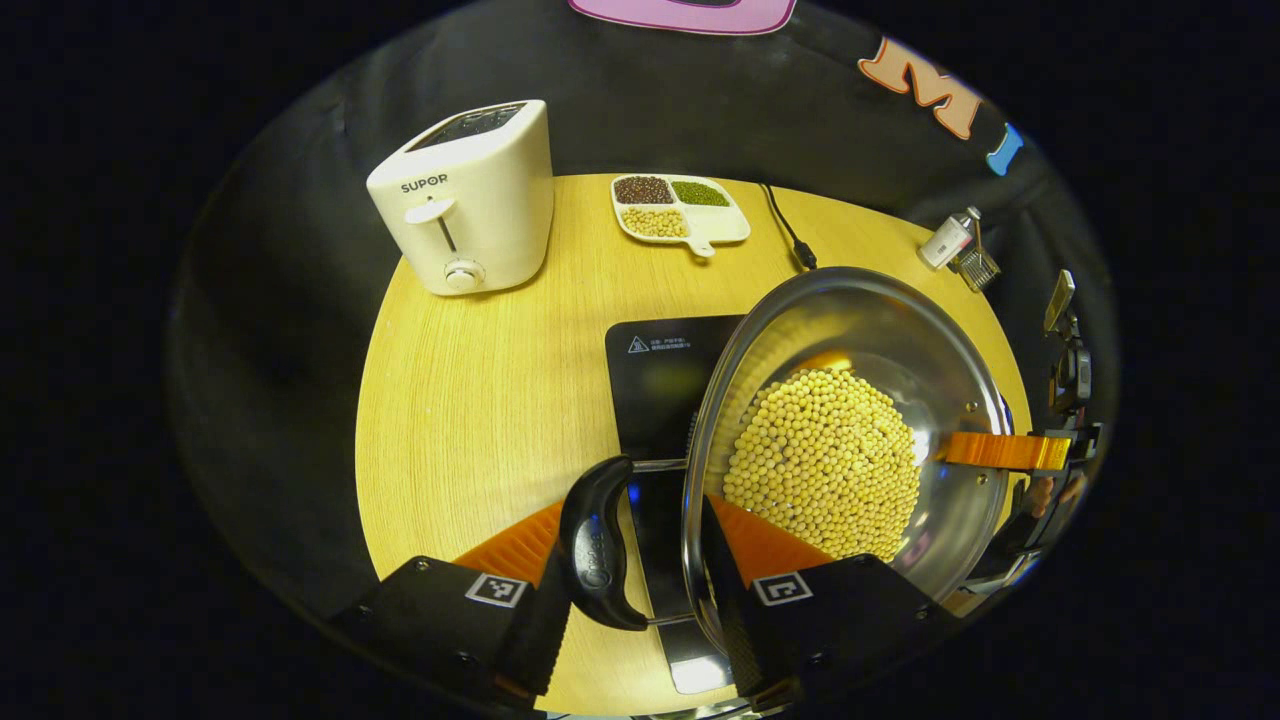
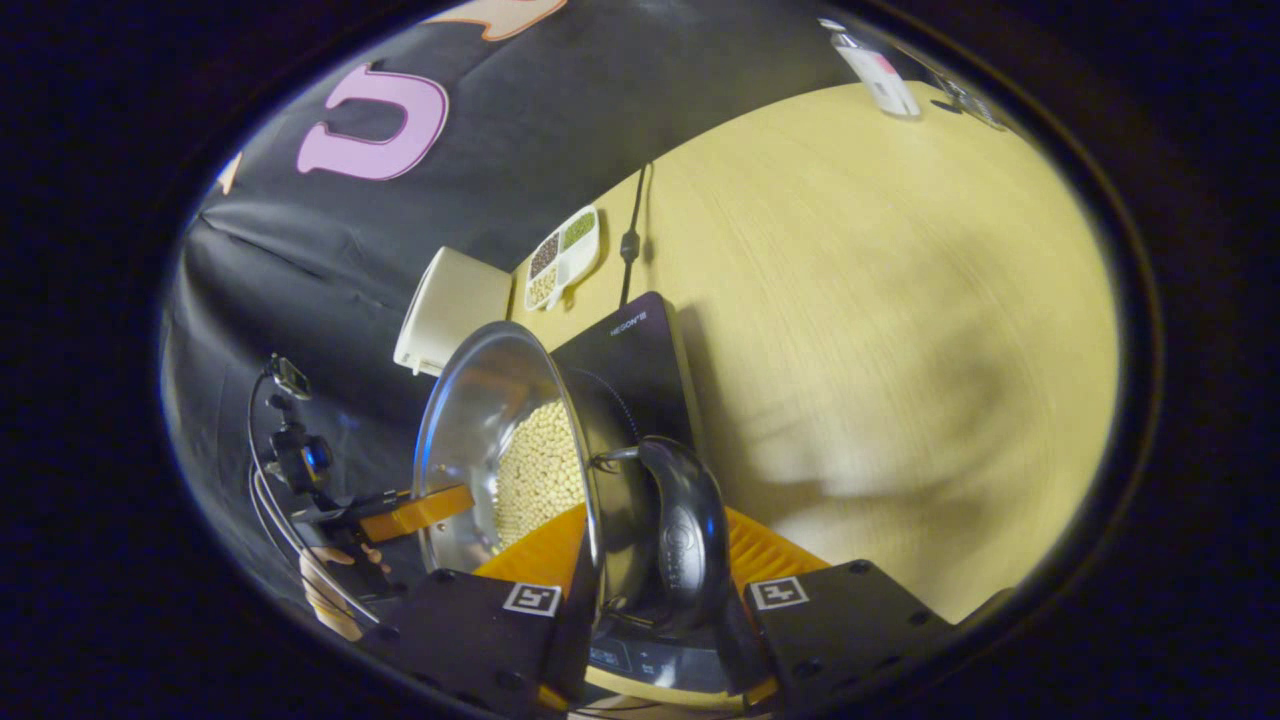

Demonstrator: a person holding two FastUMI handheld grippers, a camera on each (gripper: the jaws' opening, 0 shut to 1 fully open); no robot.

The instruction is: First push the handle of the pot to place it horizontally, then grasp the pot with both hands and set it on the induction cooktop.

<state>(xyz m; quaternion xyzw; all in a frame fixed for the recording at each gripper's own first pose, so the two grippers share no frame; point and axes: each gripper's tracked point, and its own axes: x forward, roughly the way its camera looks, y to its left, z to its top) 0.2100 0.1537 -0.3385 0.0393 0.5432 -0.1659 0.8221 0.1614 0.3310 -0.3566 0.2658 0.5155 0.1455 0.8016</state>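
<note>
Bare table [image 1: 470, 400] lies open left of the cooktop [image 1: 655, 375], while the toaster [image 1: 470, 195], bean tray [image 1: 680, 207] and cord [image 1: 790, 235] crowd the far edge behind it.

Cream toaster [image 1: 470, 195]: brand "SUPOR" in dark caps on its front, above the lever. Black induction cooktop [image 1: 655, 375]: white warning-triangle sign w/ two tiny lines of txt beside it, too small to read; in right gripper view a short white brand word at its far corner, approx. "HEGON'S", not sure. Left gripper [image 1: 632, 510] and right gripper [image 2: 655, 520]: two square b/w coded marker tags each, no letters or nos.
</note>
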